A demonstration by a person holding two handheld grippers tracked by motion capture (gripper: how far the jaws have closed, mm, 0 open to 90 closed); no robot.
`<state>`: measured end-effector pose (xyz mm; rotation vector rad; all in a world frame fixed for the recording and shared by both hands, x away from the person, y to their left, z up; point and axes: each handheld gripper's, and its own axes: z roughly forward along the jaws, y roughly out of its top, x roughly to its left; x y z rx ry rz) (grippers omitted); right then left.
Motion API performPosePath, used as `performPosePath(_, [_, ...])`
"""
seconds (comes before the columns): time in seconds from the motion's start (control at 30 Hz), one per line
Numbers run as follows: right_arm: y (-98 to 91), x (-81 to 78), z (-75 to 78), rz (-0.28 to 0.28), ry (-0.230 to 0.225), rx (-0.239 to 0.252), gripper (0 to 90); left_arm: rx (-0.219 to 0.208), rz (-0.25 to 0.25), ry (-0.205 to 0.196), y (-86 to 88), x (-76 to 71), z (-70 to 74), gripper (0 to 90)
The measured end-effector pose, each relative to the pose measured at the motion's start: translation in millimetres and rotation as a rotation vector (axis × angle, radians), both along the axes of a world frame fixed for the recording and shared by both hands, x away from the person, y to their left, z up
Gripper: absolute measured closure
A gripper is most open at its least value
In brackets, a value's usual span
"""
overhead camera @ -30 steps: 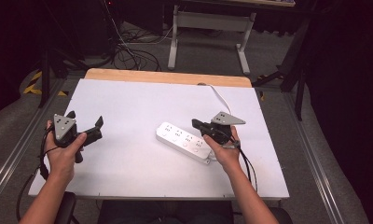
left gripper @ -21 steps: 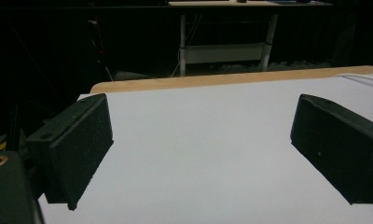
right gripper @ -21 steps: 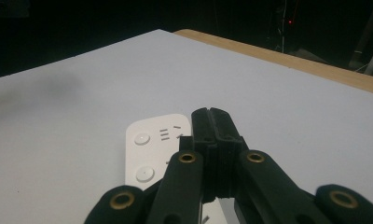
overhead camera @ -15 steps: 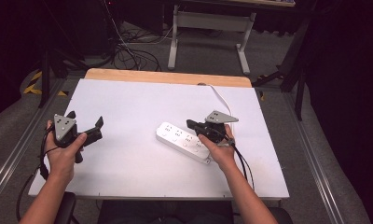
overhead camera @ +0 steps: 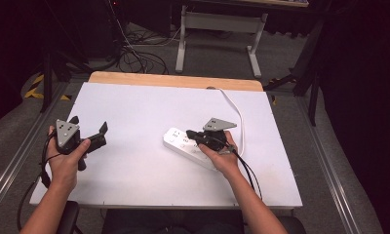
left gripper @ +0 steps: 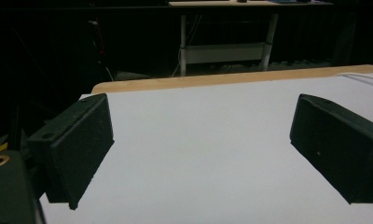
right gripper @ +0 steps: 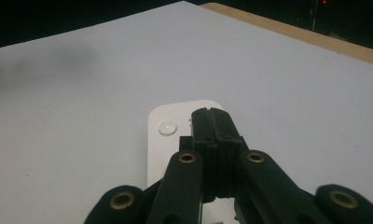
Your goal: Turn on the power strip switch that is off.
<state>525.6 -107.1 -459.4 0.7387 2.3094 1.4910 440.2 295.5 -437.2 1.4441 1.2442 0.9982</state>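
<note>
A white power strip (overhead camera: pixel 181 140) lies on the white table top (overhead camera: pixel 139 112), its cord (overhead camera: pixel 234 109) curling off to the back right. My right gripper (overhead camera: pixel 189 133) hovers low over the strip, jaws pressed together with nothing between them. In the right gripper view the shut tips (right gripper: pixel 210 115) sit just behind the strip's end (right gripper: pixel 175 116), beside its round button (right gripper: pixel 168 128). My left gripper (overhead camera: pixel 89 131) rests at the table's left side, held in a hand, jaws wide apart. The left gripper view shows its two pads (left gripper: pixel 84 140) far apart over bare table.
A wooden strip (overhead camera: pixel 173 80) runs along the table's far edge. Beyond it stand a metal-legged stand (overhead camera: pixel 217 29) and cables (overhead camera: pixel 129 56) on the floor. Metal rails (overhead camera: pixel 329 165) flank the table on both sides.
My right gripper has shifted a little left and down along the power strip toward its button end. The left gripper has stayed where it was.
</note>
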Motion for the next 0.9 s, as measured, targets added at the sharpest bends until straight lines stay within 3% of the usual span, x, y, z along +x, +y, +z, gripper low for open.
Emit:
performPosePath(0.2, [2.3,0.5,0.5,0.014,0.018,0.002,90.0,0.003,-0.001,0.000,0.1,-0.2,-0.1,6.7])
performPosePath(0.63, [14.9,-1.2,-0.3,0.052,0.056,-0.043,90.0,0.001,0.004,0.003,1.7,-1.2,-0.1,6.8])
performPosePath(0.9, [19.4,-0.7,-3.2,0.038,0.128,-0.107,90.0,-0.001,0.005,-0.001,1.7,-1.5,-0.5,6.9])
